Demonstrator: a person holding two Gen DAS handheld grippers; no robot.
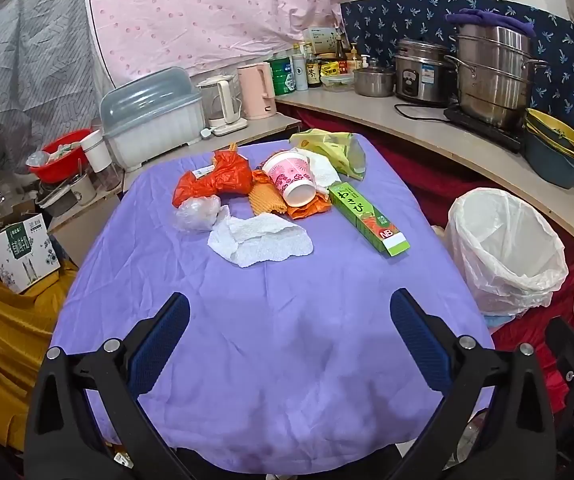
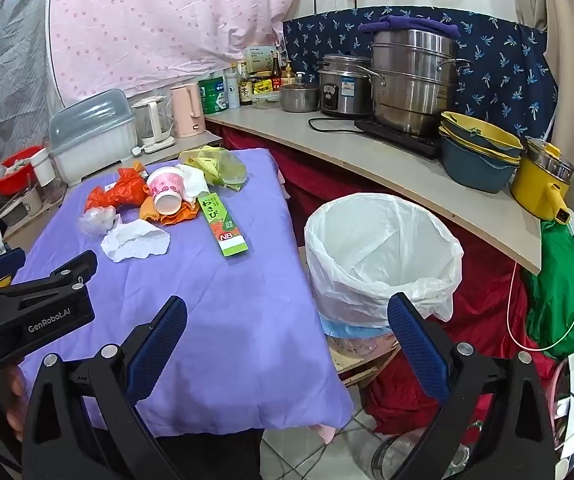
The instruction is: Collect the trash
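From the left wrist view, the left gripper [image 1: 289, 344] hangs over the near part of the purple-covered table [image 1: 271, 360], its blue pads spread wide with nothing between them. Beyond it, at the table's far end, the trash lies in a cluster: a white paper towel [image 1: 261, 242], a red plastic bag [image 1: 213, 180], a tipped pink paper cup [image 1: 293, 178], a green wasabi box [image 1: 369, 218] and a yellow-green wrapper [image 1: 333, 148]. A white-lined bin [image 1: 505, 248] stands just beside the table's right edge.

From the right wrist view, the right gripper [image 2: 287, 344] is likewise spread wide and empty, over the table's near right edge, with the bin [image 2: 383, 256] just beyond its right finger. The left gripper's black body shows at the picture's left edge.
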